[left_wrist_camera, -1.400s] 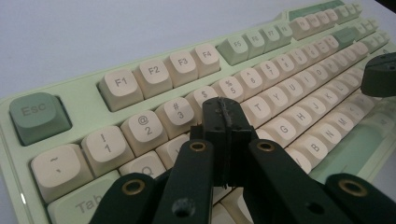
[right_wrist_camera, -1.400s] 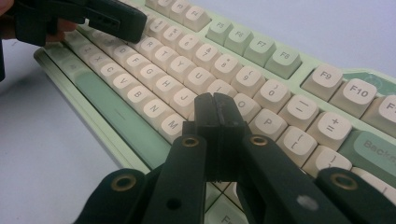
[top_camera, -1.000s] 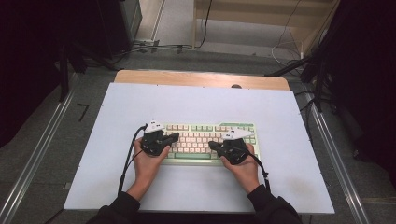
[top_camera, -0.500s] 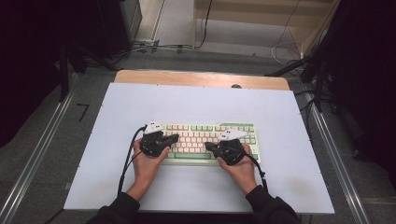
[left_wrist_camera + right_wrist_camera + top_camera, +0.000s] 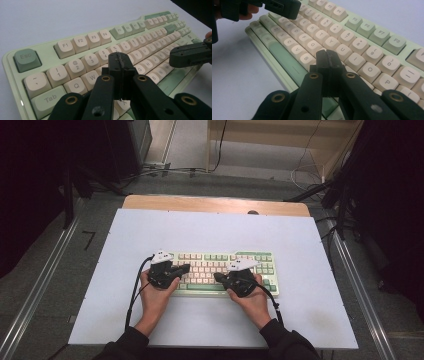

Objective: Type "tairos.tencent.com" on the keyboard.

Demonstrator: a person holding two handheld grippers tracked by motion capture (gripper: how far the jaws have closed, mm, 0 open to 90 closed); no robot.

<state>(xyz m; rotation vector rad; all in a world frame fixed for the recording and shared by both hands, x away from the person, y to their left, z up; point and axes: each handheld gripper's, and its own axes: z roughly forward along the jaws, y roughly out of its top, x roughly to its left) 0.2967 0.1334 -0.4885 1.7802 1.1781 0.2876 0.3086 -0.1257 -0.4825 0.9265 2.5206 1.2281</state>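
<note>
Typing on keyboard [image 5: 220,270] at lower centre underway: left tongs [image 5: 184,268] and right tongs [image 5: 218,277] both closed, empty, poised over keys; no keypress evident.

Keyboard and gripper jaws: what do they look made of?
Keyboard: likely moulded plastic, matte cream and green keycaps with printed legends and soft highlights on a pale green case. Left gripper and right gripper: black, matte, probably plastic, jaws shut, with brass-coloured pivot rings.
</note>
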